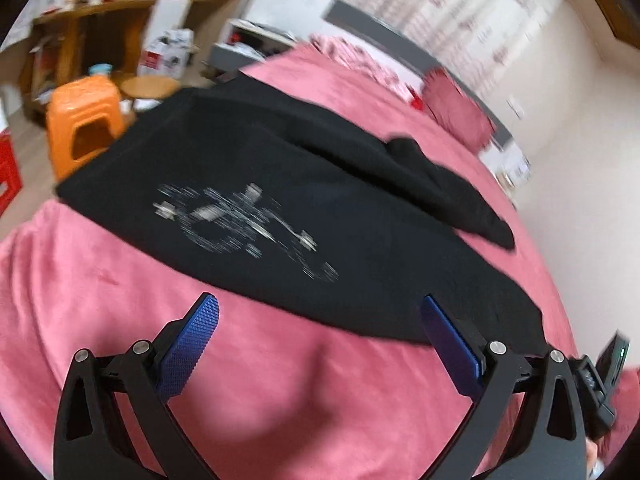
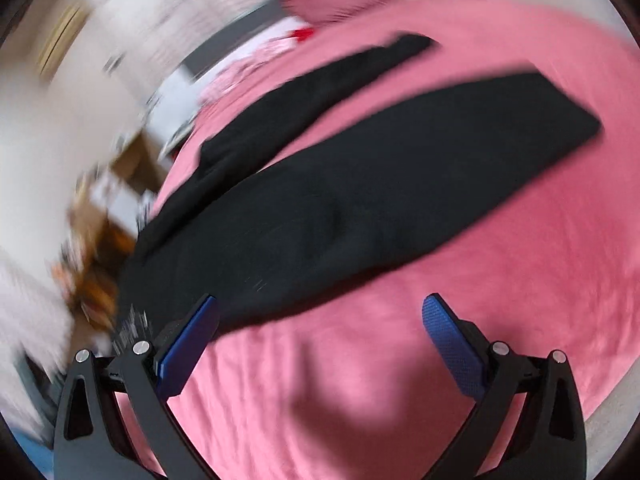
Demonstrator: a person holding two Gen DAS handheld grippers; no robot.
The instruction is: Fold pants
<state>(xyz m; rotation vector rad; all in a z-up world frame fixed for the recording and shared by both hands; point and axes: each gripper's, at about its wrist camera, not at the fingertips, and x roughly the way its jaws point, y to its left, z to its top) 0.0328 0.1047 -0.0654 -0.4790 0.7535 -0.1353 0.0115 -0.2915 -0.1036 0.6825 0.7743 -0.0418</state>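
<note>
Presently listed: black pants (image 1: 280,200), spread flat on a bed covered by a pink blanket (image 1: 100,300), the two legs diverging in the right wrist view (image 2: 360,184); a white printed graphic (image 1: 240,224) shows on the fabric in the left wrist view. Left claw (image 1: 320,328): fingers spread wide, holding nothing, poised over bare blanket just short of the pants' near edge, its right finger (image 1: 452,344) close to that edge. Right claw (image 2: 320,328): likewise spread and empty, its left finger (image 2: 188,344) at the border of the dark cloth, the rest over blanket. Background, blurred: orange stool (image 1: 84,124), wooden shelving (image 1: 100,12), pink pillow (image 1: 456,108).
</note>
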